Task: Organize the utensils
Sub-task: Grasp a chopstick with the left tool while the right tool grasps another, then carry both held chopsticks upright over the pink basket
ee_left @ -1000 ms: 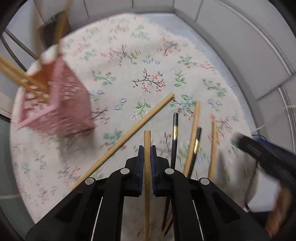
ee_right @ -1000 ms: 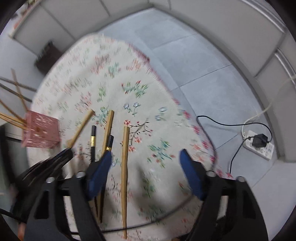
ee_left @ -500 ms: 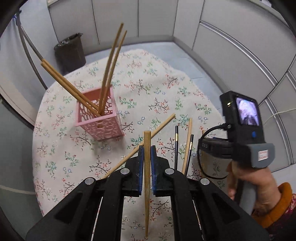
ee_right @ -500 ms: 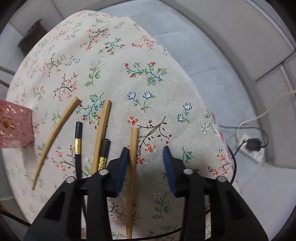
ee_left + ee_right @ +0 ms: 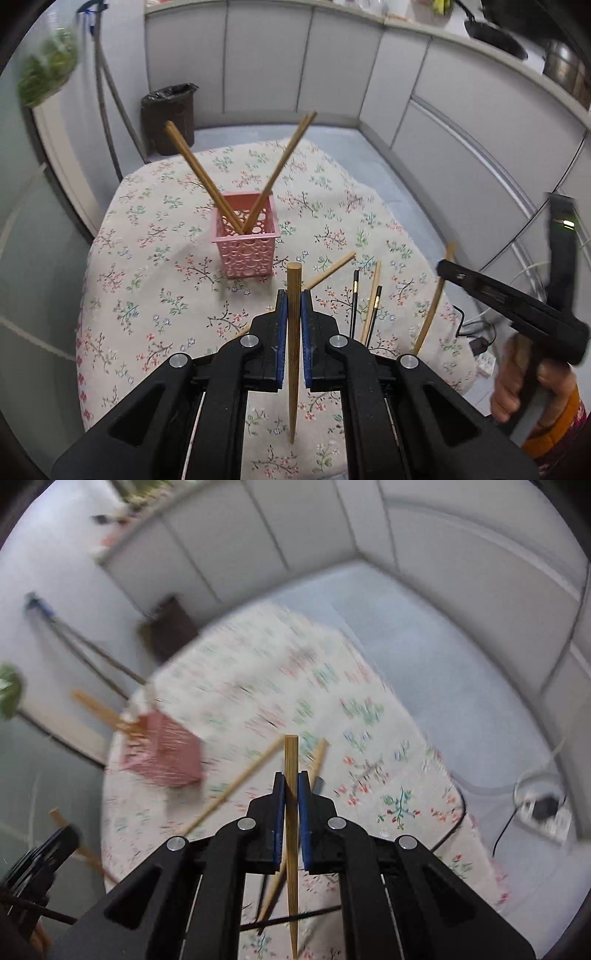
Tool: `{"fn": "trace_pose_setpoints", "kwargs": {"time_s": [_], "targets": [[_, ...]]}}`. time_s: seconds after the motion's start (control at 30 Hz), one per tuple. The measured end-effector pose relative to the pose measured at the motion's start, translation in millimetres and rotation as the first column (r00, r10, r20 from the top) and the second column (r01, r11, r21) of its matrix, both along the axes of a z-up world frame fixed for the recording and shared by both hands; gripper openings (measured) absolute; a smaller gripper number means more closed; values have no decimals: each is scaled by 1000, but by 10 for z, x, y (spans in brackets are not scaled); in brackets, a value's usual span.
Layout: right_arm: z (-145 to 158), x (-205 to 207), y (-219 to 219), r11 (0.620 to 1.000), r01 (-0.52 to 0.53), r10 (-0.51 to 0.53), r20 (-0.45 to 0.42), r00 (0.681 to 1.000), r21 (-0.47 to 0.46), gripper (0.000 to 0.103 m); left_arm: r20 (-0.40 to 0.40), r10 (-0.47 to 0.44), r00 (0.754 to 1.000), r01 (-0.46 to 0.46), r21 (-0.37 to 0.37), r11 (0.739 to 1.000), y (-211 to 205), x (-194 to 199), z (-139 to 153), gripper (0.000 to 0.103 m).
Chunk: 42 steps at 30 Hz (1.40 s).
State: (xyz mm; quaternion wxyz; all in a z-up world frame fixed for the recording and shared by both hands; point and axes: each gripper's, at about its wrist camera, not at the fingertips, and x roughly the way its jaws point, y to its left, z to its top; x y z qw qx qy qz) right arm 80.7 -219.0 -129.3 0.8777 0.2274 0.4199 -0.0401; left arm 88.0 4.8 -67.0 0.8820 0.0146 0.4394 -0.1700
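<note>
Both tongs have risen off the bench, left tongs and right tongs each clamping one chopstick; either could snag the pink holder's leaning sticks.

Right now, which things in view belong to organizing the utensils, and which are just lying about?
Part of the job:
- pink holder
- chopstick clamped in left hand-held gripper
- chopstick clamped in right hand-held gripper
- loose chopsticks on the tablecloth

Just lying about:
- trash bin
- power strip
</note>
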Motion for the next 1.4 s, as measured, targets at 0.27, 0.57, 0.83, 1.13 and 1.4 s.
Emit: {"fn": "trace_pose_setpoints", "kwargs": {"time_s": [0.27,0.57,0.83,1.13,1.4], "targets": [[682,-351,186,996,-80,83,164,983,-24,7,103,75,992,-67,-74,995,258,-191,439,7],[1453,-45,301,993,-91,109,320,941,-71,7,215,135,967,-119,-86,989,358,154,1016,7],[1784,340,434,993,-82,109,409,906,-84,7,257,186,948,-162,-112,980,361,560,1209,7],[1769,742,639,989,-90,132,440,888,-115,7,260,208,943,-190,-93,977,343,919,1079,7],[1530,942,803,986,-87,141,435,889,-143,7,208,238,949,-212,-138,967,500,911,819,9]]}}
